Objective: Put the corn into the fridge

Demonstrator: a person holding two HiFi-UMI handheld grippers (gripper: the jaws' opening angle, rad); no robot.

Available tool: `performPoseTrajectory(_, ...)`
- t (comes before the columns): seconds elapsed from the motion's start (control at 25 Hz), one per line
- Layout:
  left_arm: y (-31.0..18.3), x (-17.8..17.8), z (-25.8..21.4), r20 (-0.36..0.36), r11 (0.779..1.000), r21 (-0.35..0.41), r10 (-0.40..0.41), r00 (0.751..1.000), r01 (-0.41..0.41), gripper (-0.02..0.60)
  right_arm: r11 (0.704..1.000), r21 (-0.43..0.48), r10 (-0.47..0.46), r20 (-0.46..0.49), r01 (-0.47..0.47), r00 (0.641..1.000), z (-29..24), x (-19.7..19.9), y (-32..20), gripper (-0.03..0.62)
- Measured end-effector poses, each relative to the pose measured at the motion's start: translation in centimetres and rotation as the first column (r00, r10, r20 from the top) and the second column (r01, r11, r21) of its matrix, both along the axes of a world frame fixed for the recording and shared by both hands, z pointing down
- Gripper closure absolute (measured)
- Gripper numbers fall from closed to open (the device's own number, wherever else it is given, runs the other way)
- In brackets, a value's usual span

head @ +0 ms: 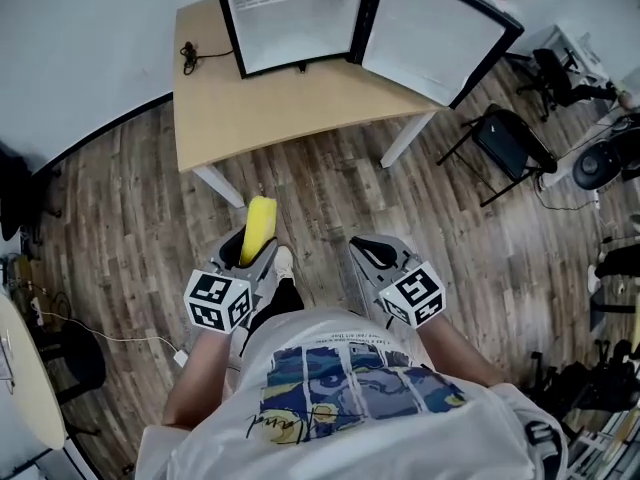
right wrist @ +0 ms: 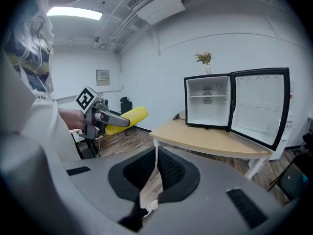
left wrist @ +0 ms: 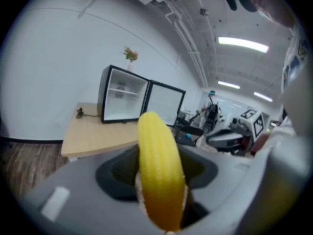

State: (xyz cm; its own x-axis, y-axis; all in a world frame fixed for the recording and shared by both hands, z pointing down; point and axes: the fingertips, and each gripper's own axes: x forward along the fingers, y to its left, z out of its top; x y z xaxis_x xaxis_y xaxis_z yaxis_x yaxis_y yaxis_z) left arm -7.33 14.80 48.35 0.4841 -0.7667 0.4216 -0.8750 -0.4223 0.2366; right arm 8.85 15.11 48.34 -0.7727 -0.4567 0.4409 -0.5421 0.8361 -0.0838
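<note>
Left gripper (head: 252, 248): in your left hand, clamped on the corn (head: 261, 223). The cob sticks out past the jaws over the wood floor (head: 330, 183), just short of the table's near edge.
Right gripper (head: 375, 258): in your right hand, jaws drawn together, though a thin slit may remain between them.
Table (head: 300, 108): fridge (head: 290, 18) at its far edge, with the door (head: 435, 33) swung open to the right.

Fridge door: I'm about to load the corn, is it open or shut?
Open: the fridge door stands swung wide, and the fridge shows its white inside and shelf.
</note>
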Motion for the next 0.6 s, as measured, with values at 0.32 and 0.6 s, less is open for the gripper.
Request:
performPoseTrajectory(0.32,-11.6,-4.1,-2.0,0.023,0.991,0.045,0.123,0.992,-0.123,0.344,0.996,0.012,0.091,-0.016,-0.091,0.996,-1.8,-5.1,-9.7,0.572)
performPoseTrajectory(0.6,-19.2,-6.2,-2.2,0.052,0.979,0.062,0.192,0.98,-0.195,0.345,0.99,0.02,0.142,-0.015,-0.141,0.99,-2.7,-8.8,-14.4,0.572)
